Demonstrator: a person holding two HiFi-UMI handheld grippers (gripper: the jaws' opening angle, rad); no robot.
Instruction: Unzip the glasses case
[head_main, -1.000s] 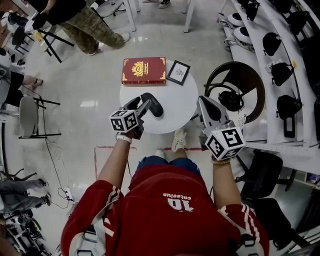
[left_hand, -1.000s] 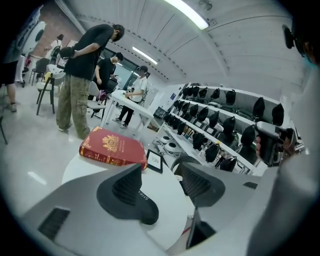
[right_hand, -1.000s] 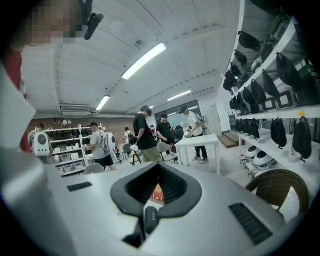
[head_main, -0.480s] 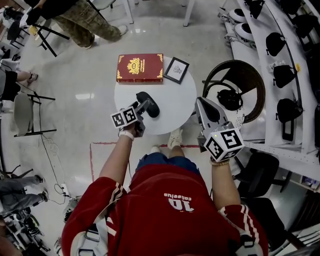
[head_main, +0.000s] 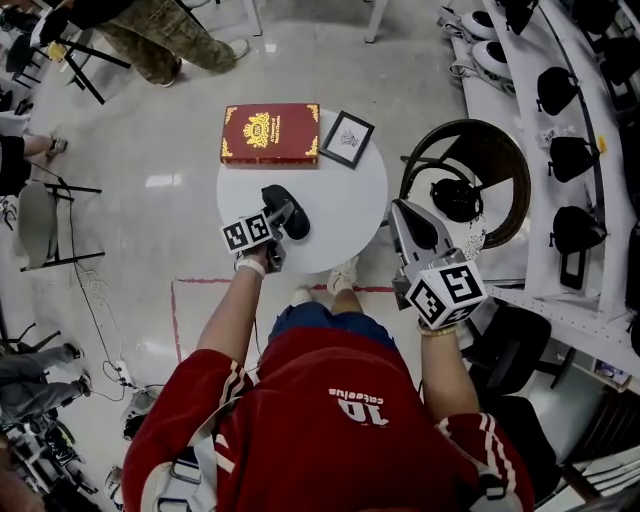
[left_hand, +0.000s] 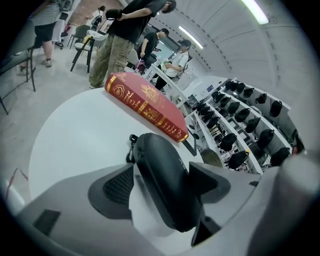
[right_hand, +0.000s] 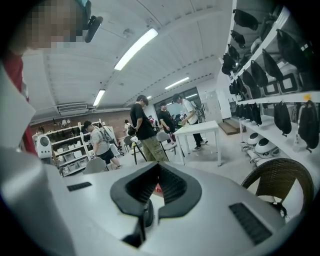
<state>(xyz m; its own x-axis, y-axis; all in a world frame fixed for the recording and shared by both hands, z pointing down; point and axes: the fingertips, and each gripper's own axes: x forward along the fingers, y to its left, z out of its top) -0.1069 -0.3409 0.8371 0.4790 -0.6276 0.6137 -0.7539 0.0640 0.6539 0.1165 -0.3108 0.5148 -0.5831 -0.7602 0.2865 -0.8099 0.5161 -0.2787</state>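
The black glasses case (head_main: 298, 226) lies zipped on the round white table (head_main: 340, 200), its long side running away from me. My left gripper (head_main: 284, 212) has come down over it. In the left gripper view the case (left_hand: 167, 185) sits between the opening jaws, with a sliver of table showing beside the left pad (left_hand: 117, 186). The zipper pull (left_hand: 131, 141) hangs at the case's far end. My right gripper (head_main: 400, 208) hovers off the table's right edge; its pads (right_hand: 170, 186) meet at the tips with nothing between them.
A red book (head_main: 268, 133) and a small framed picture (head_main: 346, 138) lie at the table's far side. A wicker chair (head_main: 470, 170) stands to the right, with shelves of black bags (head_main: 560, 150) behind it. People stand at the upper left.
My left gripper has sunk onto the case and rolled, so its jaws now straddle the case. The right gripper has drifted slightly lower beside the table.
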